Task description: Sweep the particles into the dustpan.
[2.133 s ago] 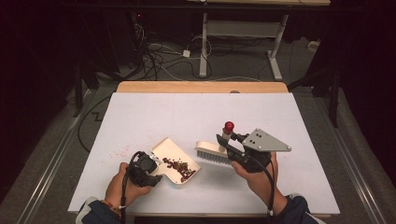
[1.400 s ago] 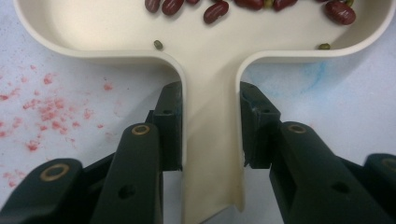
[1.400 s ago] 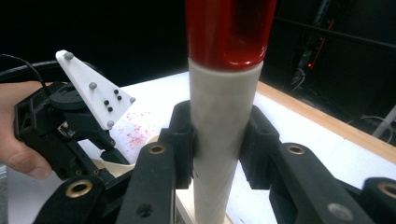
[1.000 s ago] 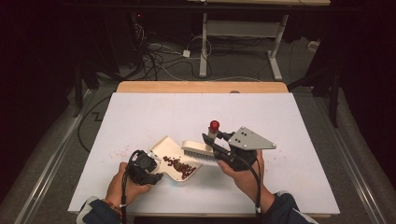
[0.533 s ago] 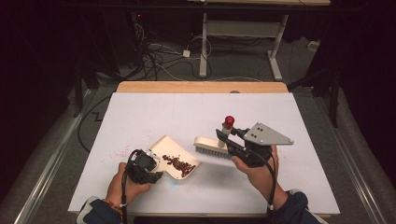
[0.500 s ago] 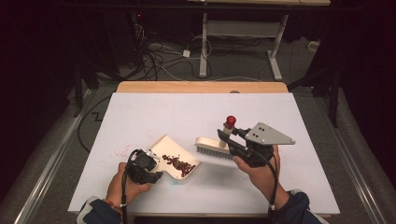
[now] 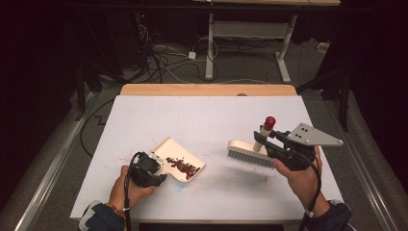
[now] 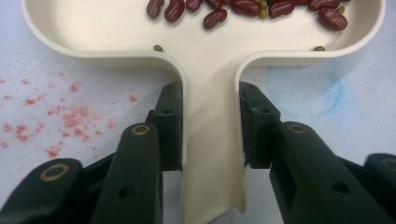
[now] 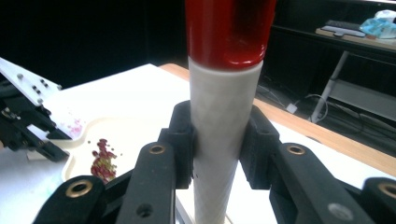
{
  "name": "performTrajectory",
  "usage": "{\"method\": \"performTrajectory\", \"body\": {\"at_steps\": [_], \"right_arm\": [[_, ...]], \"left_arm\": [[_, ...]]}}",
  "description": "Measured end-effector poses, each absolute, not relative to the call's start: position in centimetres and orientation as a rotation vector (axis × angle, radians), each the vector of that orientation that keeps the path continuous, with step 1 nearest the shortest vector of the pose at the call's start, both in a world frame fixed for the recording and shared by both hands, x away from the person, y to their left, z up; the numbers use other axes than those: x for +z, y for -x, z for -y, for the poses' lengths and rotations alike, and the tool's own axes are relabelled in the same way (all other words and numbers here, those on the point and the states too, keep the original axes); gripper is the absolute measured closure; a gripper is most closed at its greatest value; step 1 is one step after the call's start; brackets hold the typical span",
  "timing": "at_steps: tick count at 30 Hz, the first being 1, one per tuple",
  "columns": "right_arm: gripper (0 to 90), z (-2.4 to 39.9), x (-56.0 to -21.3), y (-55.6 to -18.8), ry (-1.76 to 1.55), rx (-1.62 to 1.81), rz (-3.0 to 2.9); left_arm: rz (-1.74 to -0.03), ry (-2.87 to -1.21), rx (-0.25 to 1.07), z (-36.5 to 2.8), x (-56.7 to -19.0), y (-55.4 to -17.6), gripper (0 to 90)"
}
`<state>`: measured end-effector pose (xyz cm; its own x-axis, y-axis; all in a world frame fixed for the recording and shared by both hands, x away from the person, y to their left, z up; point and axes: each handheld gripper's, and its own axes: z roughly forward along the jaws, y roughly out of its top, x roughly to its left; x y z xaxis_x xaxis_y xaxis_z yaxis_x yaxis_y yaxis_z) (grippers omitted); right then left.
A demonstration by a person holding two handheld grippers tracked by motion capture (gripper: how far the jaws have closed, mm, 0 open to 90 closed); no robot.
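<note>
The dustpan (image 7: 179,160) is held flat on the tabletop (image 7: 211,115) by the left tongs (image 8: 210,128), clamped on its handle. The brush (image 7: 250,153), gripped at its upright handle by the right tongs (image 9: 218,140), is found right of the pan's open edge, bristles lengthwise toward it.

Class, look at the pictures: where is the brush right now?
In the high view the brush is right of centre, its handle clamped in the right hand-held gripper, apart from the dustpan to its left.

Cream dustpan (image 7: 179,156) (beans inside) flat on table; brush (image 7: 250,153) lifted, well apart.
</note>
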<state>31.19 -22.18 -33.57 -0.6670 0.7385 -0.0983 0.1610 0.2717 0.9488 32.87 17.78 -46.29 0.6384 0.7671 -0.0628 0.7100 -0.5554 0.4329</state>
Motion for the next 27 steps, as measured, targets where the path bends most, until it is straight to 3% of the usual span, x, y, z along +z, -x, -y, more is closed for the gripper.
{"method": "performTrajectory", "body": {"at_steps": [11,27], "right_arm": [[69.9,26.2,-34.1,-31.1,-0.861,1.348,-2.024],[69.9,26.8,-33.8,-31.7,-0.85,1.329,-2.099]], "left_arm": [[-1.155,-2.409,0.231,-18.2,-46.6,-33.1,63.7],[-1.264,-2.332,0.269,-18.8,-47.0,-33.0,63.7]]}}
